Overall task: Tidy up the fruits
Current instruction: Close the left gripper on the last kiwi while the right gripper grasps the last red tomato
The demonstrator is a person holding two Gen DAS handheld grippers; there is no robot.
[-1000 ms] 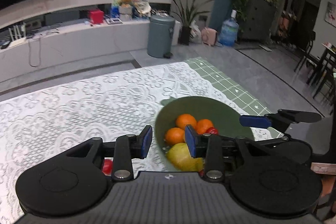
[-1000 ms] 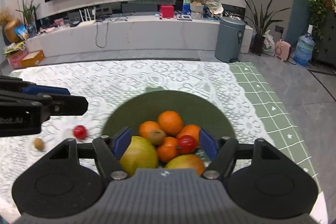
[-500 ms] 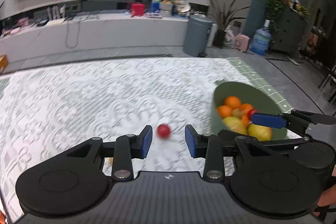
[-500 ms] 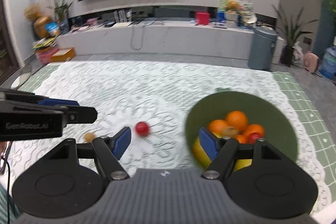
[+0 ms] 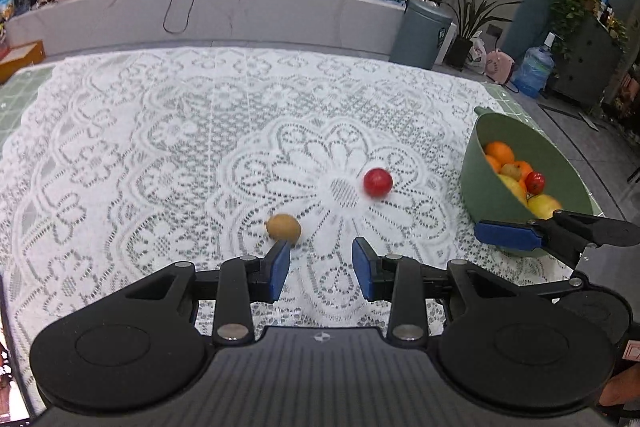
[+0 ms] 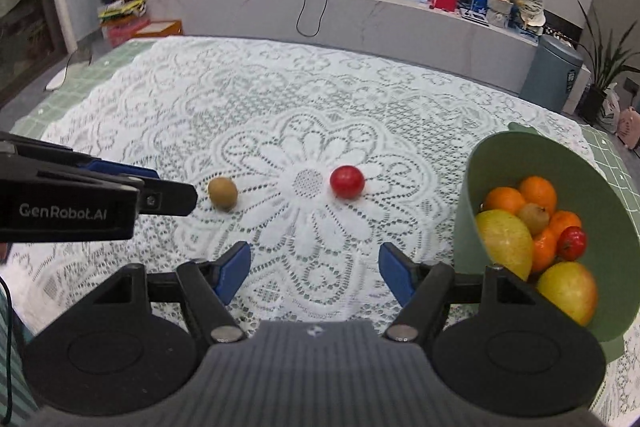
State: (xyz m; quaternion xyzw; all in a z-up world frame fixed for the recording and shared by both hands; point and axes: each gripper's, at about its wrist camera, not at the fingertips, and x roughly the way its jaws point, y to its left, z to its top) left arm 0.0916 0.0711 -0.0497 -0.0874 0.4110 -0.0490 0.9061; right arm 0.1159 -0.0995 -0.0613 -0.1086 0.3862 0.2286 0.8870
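Kiwi [image 6: 223, 193] on the lace cloth [image 6: 168, 115], 10 o'clock of right gripper [image 6: 315, 267]; red fruit [image 6: 347, 181] at 12, green bowl [image 6: 500, 167] of fruit at 3. Left gripper [image 5: 320, 269] narrowly parted, empty. Right's jaws just narrowed slightly, half open, empty.

On the table [image 6: 360, 99], a kiwi [image 6: 223, 192] lies left of a tomato [image 6: 347, 181], well apart. Right of both stands the bowl [image 6: 520, 163], with oranges [image 6: 538, 193], apples [image 6: 505, 241] and more inside. My left gripper [image 5: 320, 269] sits just before the kiwi.
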